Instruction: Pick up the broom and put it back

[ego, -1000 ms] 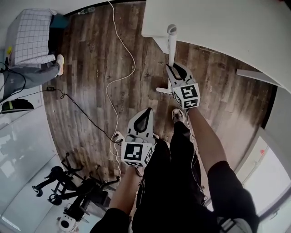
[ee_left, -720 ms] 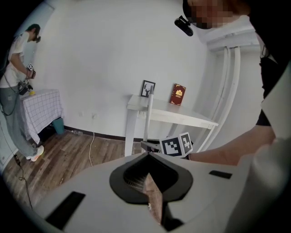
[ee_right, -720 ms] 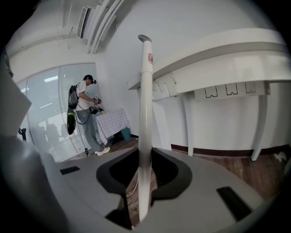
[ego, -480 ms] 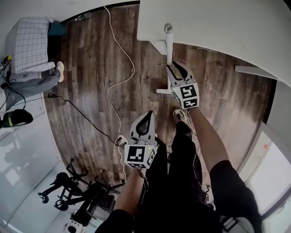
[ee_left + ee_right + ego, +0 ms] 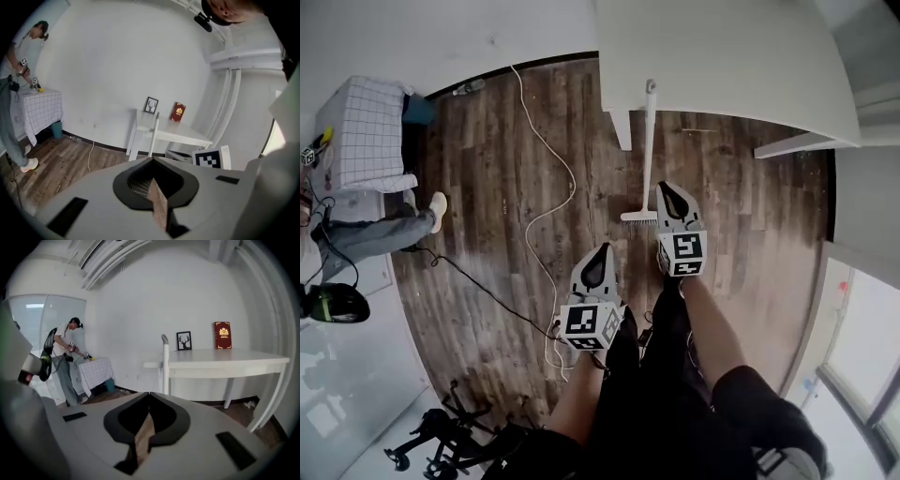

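1. The broom (image 5: 649,141) was white, with a long thin handle and a small flat head.
2. It leaned upright against the table (image 5: 722,56), just ahead of the right gripper (image 5: 668,189) and clear of it.
3. The right gripper's jaws had just closed on nothing. The left gripper (image 5: 601,249) was also pressed together and empty.

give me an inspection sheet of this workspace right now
surface: dark wooden floor.
job's things: broom upright, handle against the white table edge, held by neither tool.
clutter: framed picture and red book on the table.
grippers: left tool shut, empty; right tool has just closed, nothing between its jaws.
cables: white cable and black cable across the floor.
surroundings: person beside a checked-cloth table.
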`<state>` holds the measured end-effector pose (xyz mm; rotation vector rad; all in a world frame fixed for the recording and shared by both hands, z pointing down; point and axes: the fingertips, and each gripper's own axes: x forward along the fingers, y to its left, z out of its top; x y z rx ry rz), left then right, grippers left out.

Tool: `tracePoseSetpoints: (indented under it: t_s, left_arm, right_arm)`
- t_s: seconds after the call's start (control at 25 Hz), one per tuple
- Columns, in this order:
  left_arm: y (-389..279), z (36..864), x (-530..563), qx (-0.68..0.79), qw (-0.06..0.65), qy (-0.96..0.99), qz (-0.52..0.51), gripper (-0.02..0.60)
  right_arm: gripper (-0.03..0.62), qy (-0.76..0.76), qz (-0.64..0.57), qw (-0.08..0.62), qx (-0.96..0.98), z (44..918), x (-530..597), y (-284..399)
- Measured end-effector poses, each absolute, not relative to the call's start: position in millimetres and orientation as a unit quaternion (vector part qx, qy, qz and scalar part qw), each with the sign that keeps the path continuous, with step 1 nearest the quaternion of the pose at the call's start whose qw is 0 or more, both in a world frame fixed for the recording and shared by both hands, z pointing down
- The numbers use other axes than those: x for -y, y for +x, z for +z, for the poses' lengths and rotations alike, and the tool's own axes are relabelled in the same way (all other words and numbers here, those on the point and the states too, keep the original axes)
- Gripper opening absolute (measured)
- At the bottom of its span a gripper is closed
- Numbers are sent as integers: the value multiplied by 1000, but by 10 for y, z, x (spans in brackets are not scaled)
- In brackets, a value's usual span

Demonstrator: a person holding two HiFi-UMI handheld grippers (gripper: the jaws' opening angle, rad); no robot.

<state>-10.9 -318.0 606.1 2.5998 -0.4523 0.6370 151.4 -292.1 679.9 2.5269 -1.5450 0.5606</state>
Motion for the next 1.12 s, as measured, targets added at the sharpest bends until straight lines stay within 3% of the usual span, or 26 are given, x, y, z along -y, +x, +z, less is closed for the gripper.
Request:
tracePoseSetpoints:
  t_s: [0.16, 0.4, 0.8, 1.12]
  left_arm:
    - [-512, 5590, 3319, 128, 194, 951, 203, 0]
    - [-997, 5160, 3495, 93, 160, 966, 178, 0]
    - [-993, 4519, 2978, 48, 155, 978, 128, 0]
    - [-861, 3861, 1967, -1, 127, 990, 64, 0]
  right_arm:
    - [21, 846, 171, 23, 504, 6076, 2957, 698]
    - [21, 852, 154, 23, 500, 5412, 2857, -202]
    - [21, 872, 75, 54, 480, 4290, 2108, -427]
    - [21, 873, 42, 51, 483, 3737, 1332, -717]
